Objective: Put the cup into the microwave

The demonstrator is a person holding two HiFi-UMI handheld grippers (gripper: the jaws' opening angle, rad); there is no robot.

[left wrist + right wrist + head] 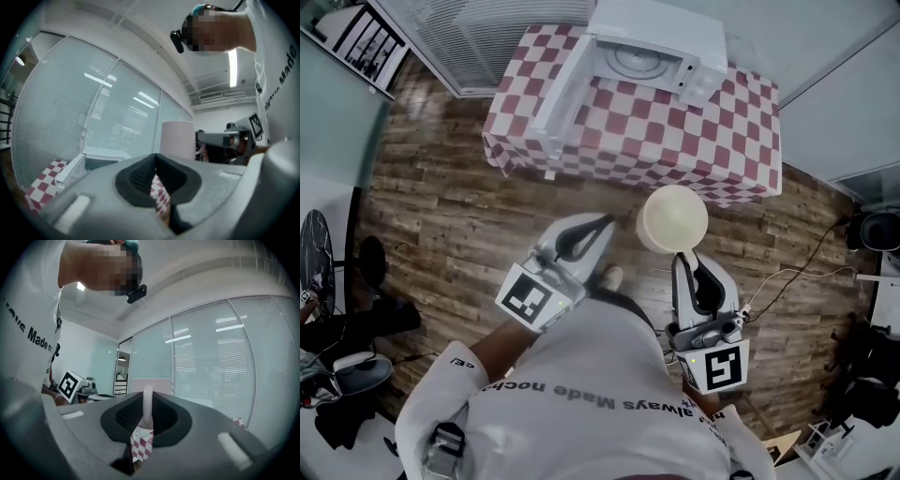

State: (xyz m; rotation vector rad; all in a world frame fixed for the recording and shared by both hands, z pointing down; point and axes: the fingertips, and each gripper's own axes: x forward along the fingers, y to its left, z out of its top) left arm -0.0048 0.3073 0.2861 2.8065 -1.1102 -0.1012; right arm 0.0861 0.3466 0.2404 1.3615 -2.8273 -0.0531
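**A:** So where's the cup (673, 217) right now? Anywhere near the microwave (652, 52)?

**B:** Nope, it's up in the air over the wood floor (450, 216), well short of the checkered surface (675, 141). The right tool (683, 256) is clamped on its thin handle (147, 405), and that's the only grip on it. The left tool (605, 225) is pinched down to a sliver with nothing in it, just hanging beside the cup.

**A:** Anything in the cup?

**B:** From the head view it looks empty, just a plain cream inside. The microwave is empty too: the door (565, 94) is swung wide open to the left and the turntable (635, 58) is bare.

**A:** What could go wrong from here?

**B:** My guess is the handle grip. The whole cup body hangs off one thin loop, so a quick swing could make it pivot or slip between the jaws. The cavity opening also looks low, so the rim could clip the top edge or the door on the way in. And if the cup gets set down off-centre on the turntable, it might end up tilted.
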